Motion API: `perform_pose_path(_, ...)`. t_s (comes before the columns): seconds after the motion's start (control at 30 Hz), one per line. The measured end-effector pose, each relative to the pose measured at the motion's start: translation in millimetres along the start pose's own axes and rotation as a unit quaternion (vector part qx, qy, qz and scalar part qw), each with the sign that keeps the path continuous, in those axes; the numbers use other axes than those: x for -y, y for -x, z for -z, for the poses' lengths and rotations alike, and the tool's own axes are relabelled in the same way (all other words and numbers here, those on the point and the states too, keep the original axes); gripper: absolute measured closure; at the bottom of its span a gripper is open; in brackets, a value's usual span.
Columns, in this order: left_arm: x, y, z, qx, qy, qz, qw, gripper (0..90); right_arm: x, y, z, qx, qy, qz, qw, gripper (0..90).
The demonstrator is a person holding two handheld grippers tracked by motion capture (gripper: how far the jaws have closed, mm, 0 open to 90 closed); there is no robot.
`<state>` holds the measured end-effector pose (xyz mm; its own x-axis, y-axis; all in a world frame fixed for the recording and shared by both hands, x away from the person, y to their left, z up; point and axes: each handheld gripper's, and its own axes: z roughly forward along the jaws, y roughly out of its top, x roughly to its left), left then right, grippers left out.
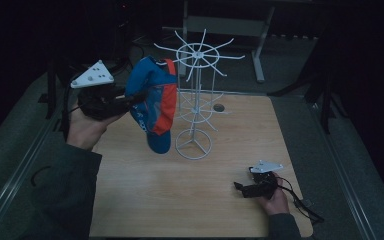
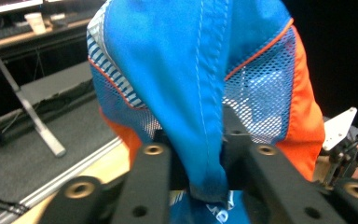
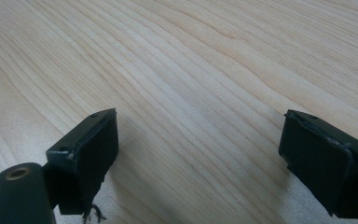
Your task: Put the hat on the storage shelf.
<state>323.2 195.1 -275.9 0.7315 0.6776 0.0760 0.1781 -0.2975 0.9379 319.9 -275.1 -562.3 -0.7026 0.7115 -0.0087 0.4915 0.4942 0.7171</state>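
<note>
**Inspector:** Currently, the left gripper sits at the upper left of the high view, raised above the bench. Item concerned?

**Assistant:** 1 blue and orange cap, with mesh panels. It hangs left of centre in the high view, just beside the white wire rack. Whether it touches a rack arm cannot be told from these frames.

**Inspector:** State of the left fingers?

**Assistant:** Narrow, part-way apart. In the left gripper view a fold of the cap's blue cloth drops between the 2 fingers. Whether the pads press on it cannot be told; the cloth covers the tips.

**Inspector:** Right gripper?

**Assistant:** Lower right of the high view, low over the bench, well apart from cap and rack. In the right gripper view its 2 fingers stand wide, with bare wood grain between them and nothing held.

**Inspector:** Rack condition?

**Assistant:** Upright on its round base at the centre of the bench, thin arms spread from a ring at the top.
</note>
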Motion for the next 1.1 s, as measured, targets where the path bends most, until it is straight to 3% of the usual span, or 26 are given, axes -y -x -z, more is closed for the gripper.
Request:
perform_pose_path(0.33, 1.8, -1.1, 1.5, -0.021, -0.01, 0.011, 0.9997, 45.2, 0.0, -0.1, 0.1, 0.0, 0.0, -0.001, 1.0, 11.7)
perform_pose_path(0.7, 4.6, -0.4, 17.2, -0.041, 0.0, 0.019, 0.999, 39.1, 0.0, -0.1, 0.0, 0.0, 0.0, -0.001, 1.0, 11.7)
perform_pose_path(0.87, 13.7, -1.6, 21.6, -0.053, -0.012, 0.024, 0.9982, 38.7, 0.0, -0.2, 0.1, 0.0, 0.0, -0.001, 1.0, 11.7)
perform_pose_path(1.1, 19.9, 1.8, 27.4, -0.052, -0.012, 0.033, 0.998, 38.5, 0.1, -0.3, 0.1, 0.0, 0.0, -0.002, 1.0, 11.7)
